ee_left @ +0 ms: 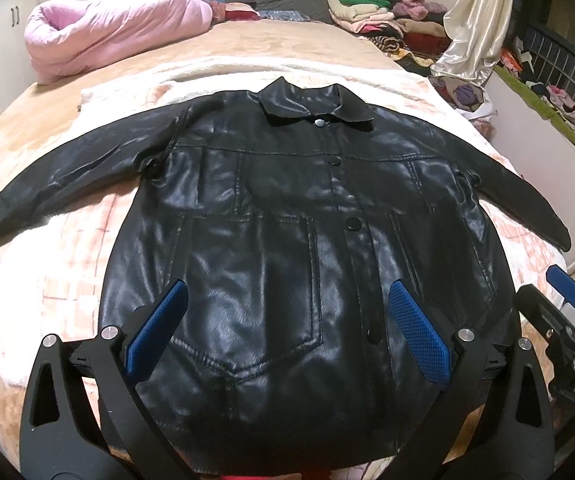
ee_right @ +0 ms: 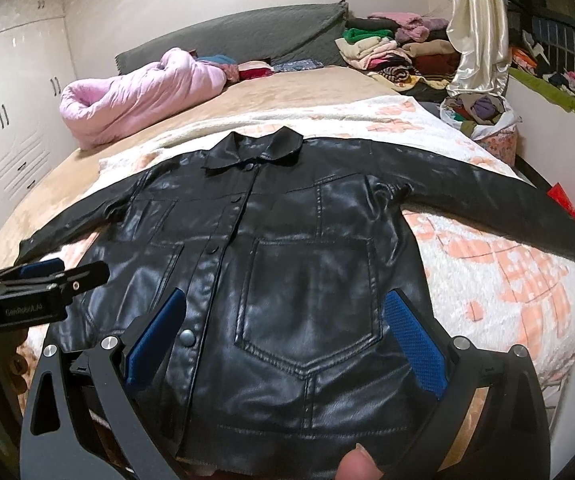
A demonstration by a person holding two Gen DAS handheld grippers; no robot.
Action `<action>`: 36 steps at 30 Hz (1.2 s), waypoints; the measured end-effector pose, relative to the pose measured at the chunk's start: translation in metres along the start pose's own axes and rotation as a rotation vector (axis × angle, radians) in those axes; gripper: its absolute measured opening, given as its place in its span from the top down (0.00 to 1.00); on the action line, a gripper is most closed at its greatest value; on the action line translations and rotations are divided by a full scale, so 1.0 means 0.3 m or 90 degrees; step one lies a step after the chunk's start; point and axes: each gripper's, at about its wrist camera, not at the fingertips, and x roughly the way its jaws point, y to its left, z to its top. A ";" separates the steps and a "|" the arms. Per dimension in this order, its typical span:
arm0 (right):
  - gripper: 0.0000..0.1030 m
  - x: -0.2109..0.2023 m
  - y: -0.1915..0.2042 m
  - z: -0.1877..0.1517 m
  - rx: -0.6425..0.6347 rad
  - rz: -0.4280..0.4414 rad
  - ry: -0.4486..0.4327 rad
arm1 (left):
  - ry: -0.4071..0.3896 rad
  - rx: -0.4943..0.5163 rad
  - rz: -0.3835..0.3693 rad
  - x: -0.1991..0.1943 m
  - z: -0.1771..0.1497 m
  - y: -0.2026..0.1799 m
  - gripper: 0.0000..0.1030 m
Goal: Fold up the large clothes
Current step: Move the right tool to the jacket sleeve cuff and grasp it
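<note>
A black leather jacket (ee_left: 271, 216) lies flat on the bed, front up and buttoned, with its collar (ee_left: 315, 102) at the far end and both sleeves stretched out sideways. My left gripper (ee_left: 287, 285) hovers open over the lower hem, its blue pads wide apart and holding nothing. In the right wrist view the same jacket (ee_right: 307, 264) fills the middle. My right gripper (ee_right: 285, 293) is also open above the hem, straddling the chest pocket (ee_right: 311, 300). The left gripper (ee_right: 43, 276) shows at the left edge. A fingertip (ee_right: 357, 464) pokes in at the bottom.
The jacket rests on a white and peach fleece blanket (ee_right: 487, 264) over a tan bed cover (ee_left: 215, 52). A rolled pink quilt (ee_left: 115, 28) lies at the far left. Stacks of folded clothes (ee_left: 379, 12) and a cream curtain (ee_left: 475, 20) stand at the far right.
</note>
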 end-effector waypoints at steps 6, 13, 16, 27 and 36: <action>0.04 0.034 -0.031 0.046 0.022 -0.012 -0.004 | -0.001 0.001 -0.003 0.028 0.054 -0.003 0.09; 0.04 0.062 -0.066 0.137 0.042 -0.022 -0.017 | -0.004 -0.002 -0.004 0.062 0.132 -0.019 0.09; 0.04 0.074 -0.077 0.177 0.052 -0.026 -0.022 | -0.001 -0.001 -0.003 0.080 0.164 -0.030 0.09; 0.04 0.130 -0.159 0.260 0.100 -0.046 -0.031 | 0.009 0.008 0.002 0.156 0.264 -0.093 0.09; 0.04 0.175 -0.303 0.340 0.170 -0.083 -0.044 | 0.020 0.010 -0.024 0.228 0.326 -0.173 0.09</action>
